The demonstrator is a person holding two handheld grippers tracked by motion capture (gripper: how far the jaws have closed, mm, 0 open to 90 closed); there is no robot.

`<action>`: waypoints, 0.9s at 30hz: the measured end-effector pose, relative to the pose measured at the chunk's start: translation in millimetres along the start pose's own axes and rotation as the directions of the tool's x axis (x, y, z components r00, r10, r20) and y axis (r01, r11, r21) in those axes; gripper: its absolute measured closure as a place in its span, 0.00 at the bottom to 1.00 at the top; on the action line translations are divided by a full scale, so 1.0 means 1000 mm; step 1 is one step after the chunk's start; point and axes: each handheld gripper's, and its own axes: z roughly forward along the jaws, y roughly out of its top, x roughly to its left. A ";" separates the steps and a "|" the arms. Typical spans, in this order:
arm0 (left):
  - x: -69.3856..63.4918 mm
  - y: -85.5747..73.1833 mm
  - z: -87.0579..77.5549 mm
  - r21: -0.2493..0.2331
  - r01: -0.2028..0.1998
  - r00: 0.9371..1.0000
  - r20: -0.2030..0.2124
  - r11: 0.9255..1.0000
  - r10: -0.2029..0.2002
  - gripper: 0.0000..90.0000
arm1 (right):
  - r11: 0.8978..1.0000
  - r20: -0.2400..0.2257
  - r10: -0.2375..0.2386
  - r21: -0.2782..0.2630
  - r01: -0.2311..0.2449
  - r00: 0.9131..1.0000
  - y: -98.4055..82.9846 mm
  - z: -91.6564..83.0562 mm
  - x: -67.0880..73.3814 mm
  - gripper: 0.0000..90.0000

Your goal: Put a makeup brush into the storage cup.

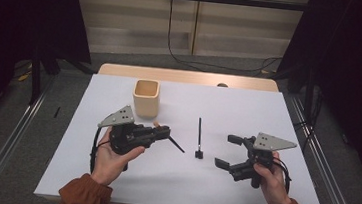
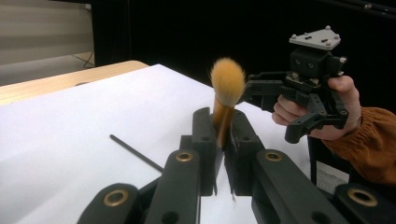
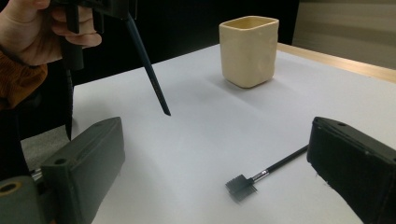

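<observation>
My left gripper (image 1: 163, 130) is shut on a makeup brush (image 1: 175, 144) and holds it above the table. In the left gripper view its golden bristle tuft (image 2: 228, 81) sticks up past the closed jaws. Its dark pointed handle (image 3: 147, 65) slants down toward the table in the right gripper view. A thin black comb brush (image 1: 199, 134) lies on the white table between the two grippers, with its head (image 3: 242, 186) nearest me. To the right of it my right gripper (image 1: 225, 150) stands open with nothing between its jaws. A cream cup (image 1: 146, 97) stands upright behind the left gripper.
The white table top (image 1: 248, 108) has a wooden strip (image 1: 186, 76) along its far edge. Metal rails run along the floor on both sides. A black cable hangs from a wall socket beyond the table. Dark curtains stand at left and right.
</observation>
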 end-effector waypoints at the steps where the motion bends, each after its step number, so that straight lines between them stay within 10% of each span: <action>1: 0.001 0.001 -0.002 0.000 0.002 1.000 -0.004 1.000 -0.002 0.93 | 1.000 0.001 0.003 0.003 -0.003 1.000 0.000 -0.002 0.000 0.04; 27: 0.021 0.012 -0.025 -0.003 0.010 0.997 -0.080 1.000 -0.010 0.93 | 1.000 0.193 0.013 -0.028 -0.008 0.981 -0.023 -0.031 0.006 0.00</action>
